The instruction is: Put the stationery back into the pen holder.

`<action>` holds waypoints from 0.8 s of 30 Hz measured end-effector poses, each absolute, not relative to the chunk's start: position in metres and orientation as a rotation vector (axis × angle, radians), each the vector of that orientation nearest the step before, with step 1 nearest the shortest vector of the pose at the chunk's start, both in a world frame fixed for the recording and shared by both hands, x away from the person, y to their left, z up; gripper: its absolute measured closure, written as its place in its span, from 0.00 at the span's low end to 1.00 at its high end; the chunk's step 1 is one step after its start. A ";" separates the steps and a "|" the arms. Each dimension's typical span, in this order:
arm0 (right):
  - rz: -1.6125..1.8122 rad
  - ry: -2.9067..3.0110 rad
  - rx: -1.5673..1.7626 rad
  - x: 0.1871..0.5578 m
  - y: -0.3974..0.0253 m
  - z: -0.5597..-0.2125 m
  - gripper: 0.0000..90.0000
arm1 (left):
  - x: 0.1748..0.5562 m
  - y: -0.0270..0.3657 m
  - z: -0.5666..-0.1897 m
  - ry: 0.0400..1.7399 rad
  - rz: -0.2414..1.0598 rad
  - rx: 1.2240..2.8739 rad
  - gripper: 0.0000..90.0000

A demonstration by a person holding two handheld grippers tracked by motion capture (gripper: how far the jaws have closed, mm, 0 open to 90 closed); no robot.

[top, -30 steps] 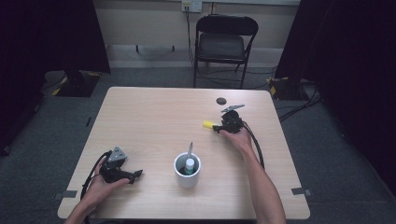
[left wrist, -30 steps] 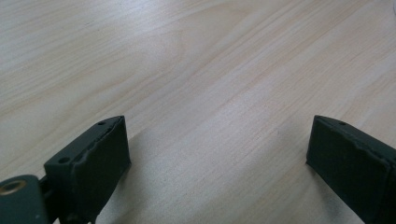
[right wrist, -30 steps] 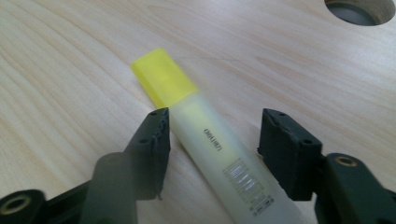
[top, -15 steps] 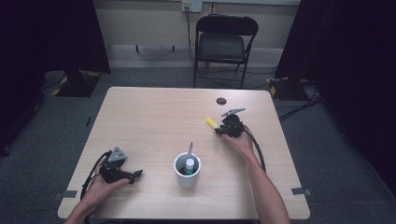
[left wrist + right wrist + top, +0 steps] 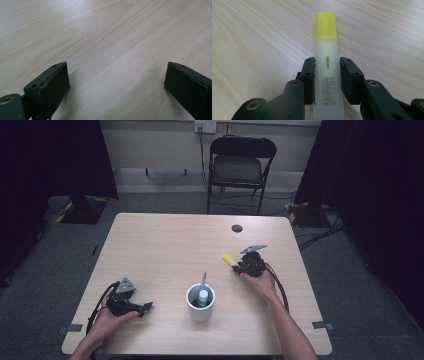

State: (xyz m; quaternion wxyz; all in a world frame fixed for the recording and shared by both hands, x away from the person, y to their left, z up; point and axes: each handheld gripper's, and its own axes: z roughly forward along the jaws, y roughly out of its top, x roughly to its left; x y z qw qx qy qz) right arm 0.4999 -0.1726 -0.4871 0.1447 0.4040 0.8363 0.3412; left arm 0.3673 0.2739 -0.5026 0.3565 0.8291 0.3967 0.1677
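My right gripper [image 5: 327,66] is shut on a highlighter [image 5: 326,27] with a pale body and a yellow cap, and the cap points away from the jaws. In the high view this highlighter [image 5: 229,259] sticks out leftward from the right gripper [image 5: 239,266], low over the right half of the wooden table [image 5: 165,245]. A white cup [image 5: 201,303] stands near the table's front centre, holding a grey pen [image 5: 203,281] and a white-capped item [image 5: 202,296]. My left gripper [image 5: 146,307] rests at the front left, open, with bare wood between its jaws [image 5: 116,75].
A small black round object [image 5: 236,228] lies near the far edge of the table. A black folding chair [image 5: 240,165] stands behind the table. Cables trail from both grippers toward the front edge.
The right gripper has drawn the highlighter a little toward the front edge. The left gripper has stayed where it was.
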 end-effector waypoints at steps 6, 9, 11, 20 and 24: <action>0.997 2.422 1.147 0.476 -0.175 -0.488 0.73 | 0.367 0.274 -0.503 1.026 0.434 2.140 0.06; 0.986 2.427 1.137 0.469 -0.175 -0.487 0.73 | 0.367 0.274 -0.503 1.025 0.434 2.141 0.06; 1.003 2.432 1.139 0.462 -0.177 -0.488 0.73 | 0.367 0.274 -0.503 1.026 0.434 2.140 0.06; 1.021 2.434 1.128 0.456 -0.172 -0.489 0.65 | 0.368 0.273 -0.503 1.026 0.430 2.141 0.06; 1.023 2.434 1.107 0.463 -0.162 -0.490 0.61 | 0.368 0.273 -0.503 1.026 0.434 2.141 0.05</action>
